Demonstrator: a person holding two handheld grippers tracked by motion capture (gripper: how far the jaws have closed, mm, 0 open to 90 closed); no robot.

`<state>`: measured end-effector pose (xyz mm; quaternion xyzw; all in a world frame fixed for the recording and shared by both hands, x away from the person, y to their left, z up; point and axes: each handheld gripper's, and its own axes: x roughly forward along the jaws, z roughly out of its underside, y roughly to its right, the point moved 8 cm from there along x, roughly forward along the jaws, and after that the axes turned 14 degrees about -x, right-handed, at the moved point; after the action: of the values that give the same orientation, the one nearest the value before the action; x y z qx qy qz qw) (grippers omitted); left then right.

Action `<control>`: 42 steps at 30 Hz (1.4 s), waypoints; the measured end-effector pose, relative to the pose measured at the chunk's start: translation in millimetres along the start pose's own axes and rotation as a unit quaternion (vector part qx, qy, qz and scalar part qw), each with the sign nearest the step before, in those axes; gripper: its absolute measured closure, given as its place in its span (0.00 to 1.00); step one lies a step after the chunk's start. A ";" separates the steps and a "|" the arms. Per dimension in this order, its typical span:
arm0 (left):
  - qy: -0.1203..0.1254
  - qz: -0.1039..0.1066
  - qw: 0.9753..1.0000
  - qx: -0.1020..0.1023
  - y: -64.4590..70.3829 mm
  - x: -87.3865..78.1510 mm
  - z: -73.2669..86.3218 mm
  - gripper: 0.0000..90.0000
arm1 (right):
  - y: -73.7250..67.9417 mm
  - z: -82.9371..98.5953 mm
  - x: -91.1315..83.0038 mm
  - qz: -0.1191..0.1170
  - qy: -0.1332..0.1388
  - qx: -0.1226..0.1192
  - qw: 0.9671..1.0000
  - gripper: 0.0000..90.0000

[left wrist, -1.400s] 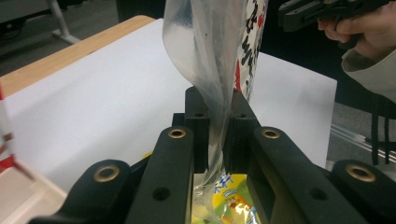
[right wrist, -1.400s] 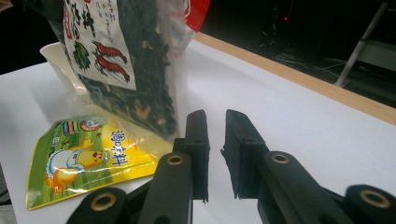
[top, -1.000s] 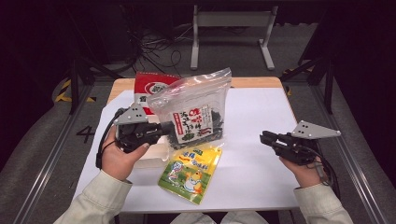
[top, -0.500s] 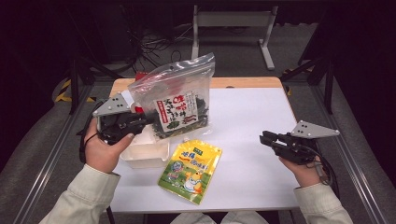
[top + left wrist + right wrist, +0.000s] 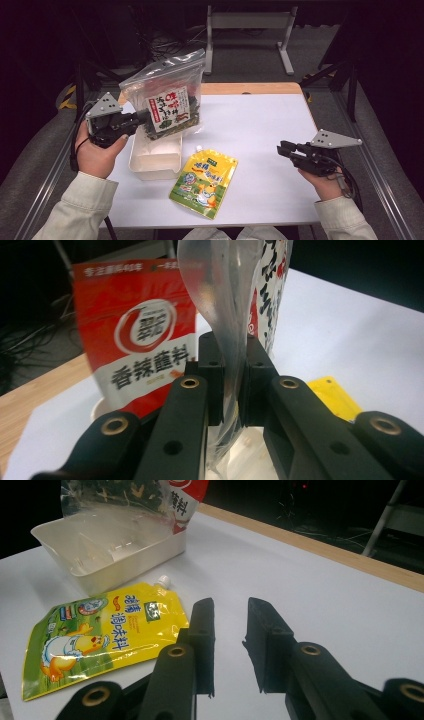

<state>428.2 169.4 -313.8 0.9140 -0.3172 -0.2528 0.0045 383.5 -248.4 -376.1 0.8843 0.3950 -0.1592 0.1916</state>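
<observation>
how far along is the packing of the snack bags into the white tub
Nothing lies flat in the white tub yet. In hand: the left gripper is shut on the clear seaweed bag, held above the tub. Left: the yellow pouch lies on the table beside it, and the right gripper is open, holding nothing.

Lying flat near the table's [image 5: 260, 130] front edge, just beside the white tray [image 5: 155, 159]: a yellow spout pouch [image 5: 204, 181], cap toward the tray. Standing behind the tray, a red seasoning packet [image 5: 137, 337].
</observation>
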 end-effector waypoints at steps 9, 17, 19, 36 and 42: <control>-0.004 -0.040 0.999 -0.012 -16.5 -1.3 4.0 0.92 | -0.4 0.0 0.5 -0.001 0.000 0.001 1.000 0.80; -0.002 -0.056 0.998 -0.033 -28.8 -1.4 13.1 0.92 | -0.9 0.6 1.2 -0.002 -0.002 0.002 1.000 0.80; -0.003 -0.060 0.998 -0.036 -32.4 -0.7 16.3 0.93 | -1.0 0.6 1.3 -0.003 -0.002 0.002 1.000 0.79; -0.006 -0.077 0.996 -0.050 -42.5 7.9 33.5 0.93 | -1.3 1.9 3.2 -0.005 -0.003 0.005 1.000 0.78; -0.002 -0.077 0.996 -0.054 -44.2 11.2 38.0 0.93 | -1.6 1.1 2.6 -0.006 -0.001 0.005 1.000 0.78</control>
<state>443.6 203.9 -359.5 0.9338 -0.2314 -0.2710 0.0337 383.8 -246.3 -378.5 0.8827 0.3991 -0.1635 0.1868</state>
